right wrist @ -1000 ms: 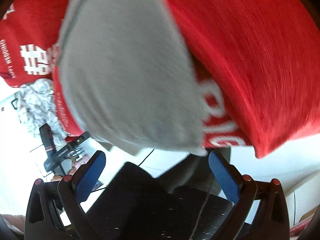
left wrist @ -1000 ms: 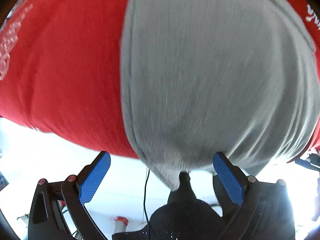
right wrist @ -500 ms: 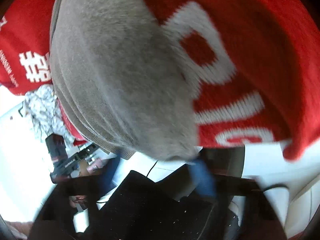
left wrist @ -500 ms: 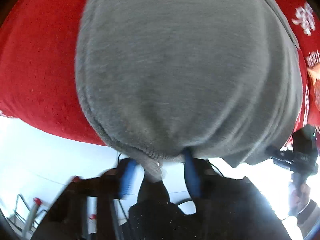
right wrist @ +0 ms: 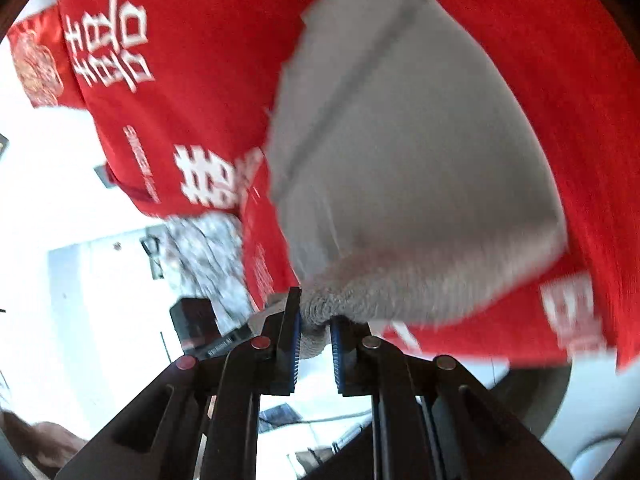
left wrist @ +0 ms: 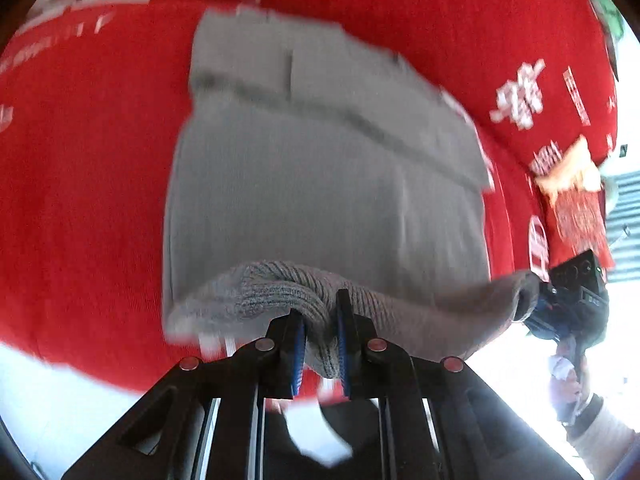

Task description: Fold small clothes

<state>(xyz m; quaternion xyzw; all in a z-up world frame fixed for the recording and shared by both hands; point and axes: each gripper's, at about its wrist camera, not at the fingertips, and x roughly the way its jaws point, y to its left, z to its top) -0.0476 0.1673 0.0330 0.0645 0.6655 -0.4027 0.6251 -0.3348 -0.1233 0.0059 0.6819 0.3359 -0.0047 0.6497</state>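
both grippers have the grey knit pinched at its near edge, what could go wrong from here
1. The left gripper and the right gripper, whose jaws have just closed, hold only a small bunch of the grey knit garment at its ribbed hem; the knit could slip out.
2. The hem sags between the two grips, so the fold may land crooked.
3. The garment lies on the red cloth, which might drag or wrinkle along.

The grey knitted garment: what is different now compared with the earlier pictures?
Both jaws have closed on the near edge of the grey knitted garment: the left gripper and the right gripper each pinch a bunch of it and have lifted it. The red cloth stays spread underneath.
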